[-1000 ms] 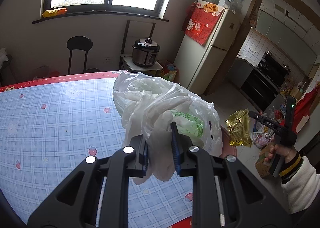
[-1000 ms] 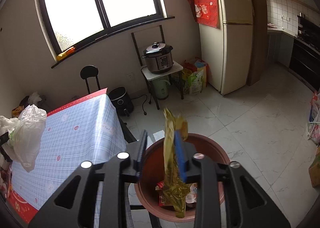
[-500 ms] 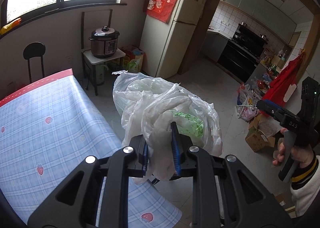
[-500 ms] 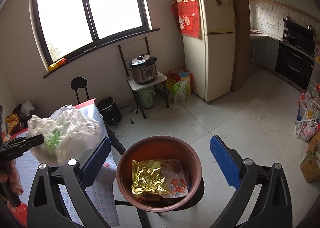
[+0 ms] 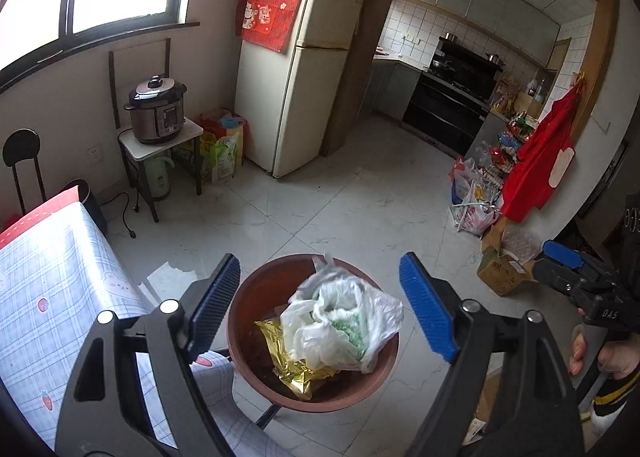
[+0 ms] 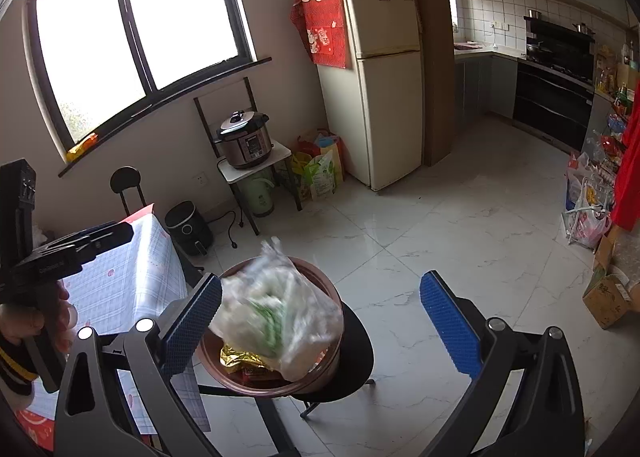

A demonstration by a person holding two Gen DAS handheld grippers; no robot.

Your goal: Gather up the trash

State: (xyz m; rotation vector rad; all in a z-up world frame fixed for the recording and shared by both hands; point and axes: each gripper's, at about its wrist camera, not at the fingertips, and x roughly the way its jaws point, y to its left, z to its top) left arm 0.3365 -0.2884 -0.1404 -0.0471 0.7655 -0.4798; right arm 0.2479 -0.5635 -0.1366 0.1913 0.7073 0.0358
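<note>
**Both hand-held grippers spread above the brown bin**

Your left hand-held gripper is spread wide, its 2 blue pads apart and holding nothing. Between them, lower down, lies the white plastic bag, crumpled, with green contents showing through; it rests in the round brown bin, leaning toward the bin's right rim. A gold foil wrapper lies in the bin just beside and partly under the bag. Your right hand-held gripper is likewise spread and grips nothing; from its camera the bag appears blurred, bulging above the bin's rim, with the gold wrapper beneath. The bin sits on a black stool on the tiled floor, just beside the checked tabletop.
</note>
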